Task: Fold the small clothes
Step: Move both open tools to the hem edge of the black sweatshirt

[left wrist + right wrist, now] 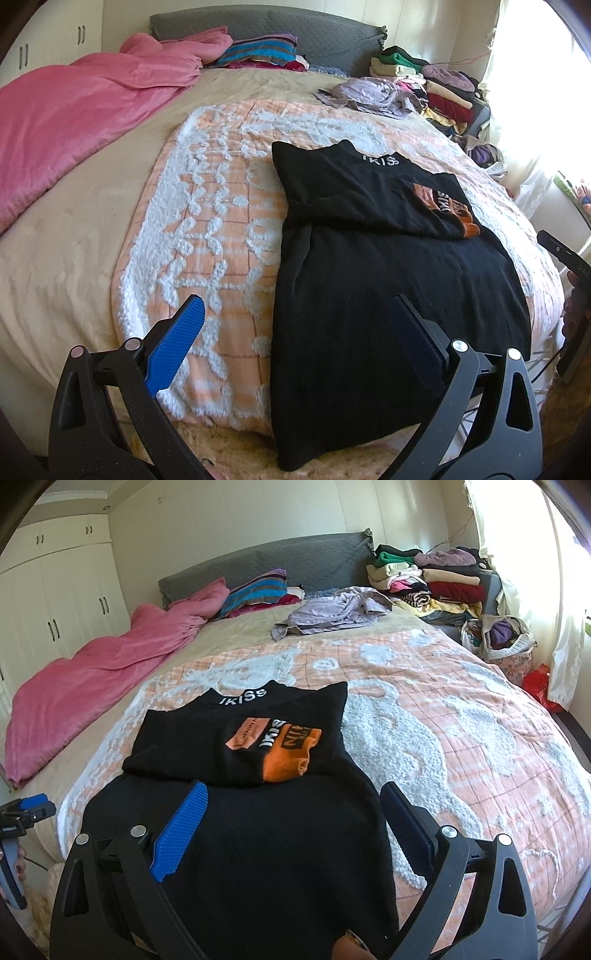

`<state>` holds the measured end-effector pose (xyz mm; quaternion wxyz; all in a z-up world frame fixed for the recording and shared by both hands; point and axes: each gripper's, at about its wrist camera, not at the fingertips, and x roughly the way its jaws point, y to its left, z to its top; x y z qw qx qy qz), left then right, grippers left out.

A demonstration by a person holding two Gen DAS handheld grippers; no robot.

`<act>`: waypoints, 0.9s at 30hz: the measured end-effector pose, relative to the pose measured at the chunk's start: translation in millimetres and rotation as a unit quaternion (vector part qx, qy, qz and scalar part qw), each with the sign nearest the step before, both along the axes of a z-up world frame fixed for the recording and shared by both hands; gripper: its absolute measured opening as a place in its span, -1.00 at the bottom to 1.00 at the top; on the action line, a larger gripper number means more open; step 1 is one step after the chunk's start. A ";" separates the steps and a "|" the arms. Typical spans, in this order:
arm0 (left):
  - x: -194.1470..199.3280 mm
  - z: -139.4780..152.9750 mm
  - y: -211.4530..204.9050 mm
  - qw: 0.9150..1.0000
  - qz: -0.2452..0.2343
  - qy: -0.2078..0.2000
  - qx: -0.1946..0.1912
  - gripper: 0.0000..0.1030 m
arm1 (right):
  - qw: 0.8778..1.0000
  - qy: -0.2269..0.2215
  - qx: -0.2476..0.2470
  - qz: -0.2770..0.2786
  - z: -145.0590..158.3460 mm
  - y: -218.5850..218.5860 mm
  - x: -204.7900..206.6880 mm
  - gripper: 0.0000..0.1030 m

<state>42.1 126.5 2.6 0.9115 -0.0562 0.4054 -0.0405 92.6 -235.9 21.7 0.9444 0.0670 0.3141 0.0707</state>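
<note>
Both your claws hang spread wide with nothing between the fingers: the left gripper (295,325) sits over the near left edge of the long black knit garment with the white-lettered collar (388,277), the right gripper (291,812) over its near half. The garment lies flat on the peach-and-white tufted bedspread (221,221), hem toward you, collar away, with one sleeve folded across the chest so its orange-and-black printed cuff (288,753) lies on top.

Expect it to be soft, limp and light; it will likely sag and drape the moment you lift it, and the knit may cling to the tufted cover instead of sliding. Pinch the two near hem corners, one per claw, taking all layers, and carry them toward the collar. Lift low so the folded sleeve does not slip out.

Beyond, a crumpled lilac cloth (332,613) lies apart.
</note>
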 end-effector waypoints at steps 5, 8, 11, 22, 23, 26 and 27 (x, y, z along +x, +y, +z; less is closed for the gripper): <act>-8.5 -2.3 -3.9 1.000 0.001 0.006 0.001 0.81 | 1.000 0.001 -0.002 0.001 -2.2 -6.4 -9.8 0.82; -14.5 -5.8 -4.7 1.000 0.002 0.013 0.001 0.81 | 1.000 0.003 -0.001 0.001 -4.4 -10.4 -14.3 0.82; -21.1 -10.2 -3.4 1.000 0.007 0.019 0.001 0.81 | 1.000 0.006 0.000 0.000 -8.2 -16.1 -20.5 0.82; -42.9 -30.3 3.3 0.998 0.026 0.052 -0.025 0.81 | 1.000 0.017 0.016 -0.003 -22.0 -35.2 -36.5 0.82; -45.1 -31.8 3.5 0.998 0.027 0.054 -0.025 0.81 | 1.000 0.020 0.016 -0.003 -23.9 -36.9 -38.0 0.82; -50.4 -35.4 3.5 0.998 0.029 0.060 -0.022 0.81 | 1.000 0.027 0.012 -0.004 -29.6 -40.9 -40.7 0.82; -51.8 -36.9 3.7 0.997 0.029 0.062 -0.022 0.81 | 0.999 0.031 0.013 -0.004 -31.8 -42.5 -41.7 0.82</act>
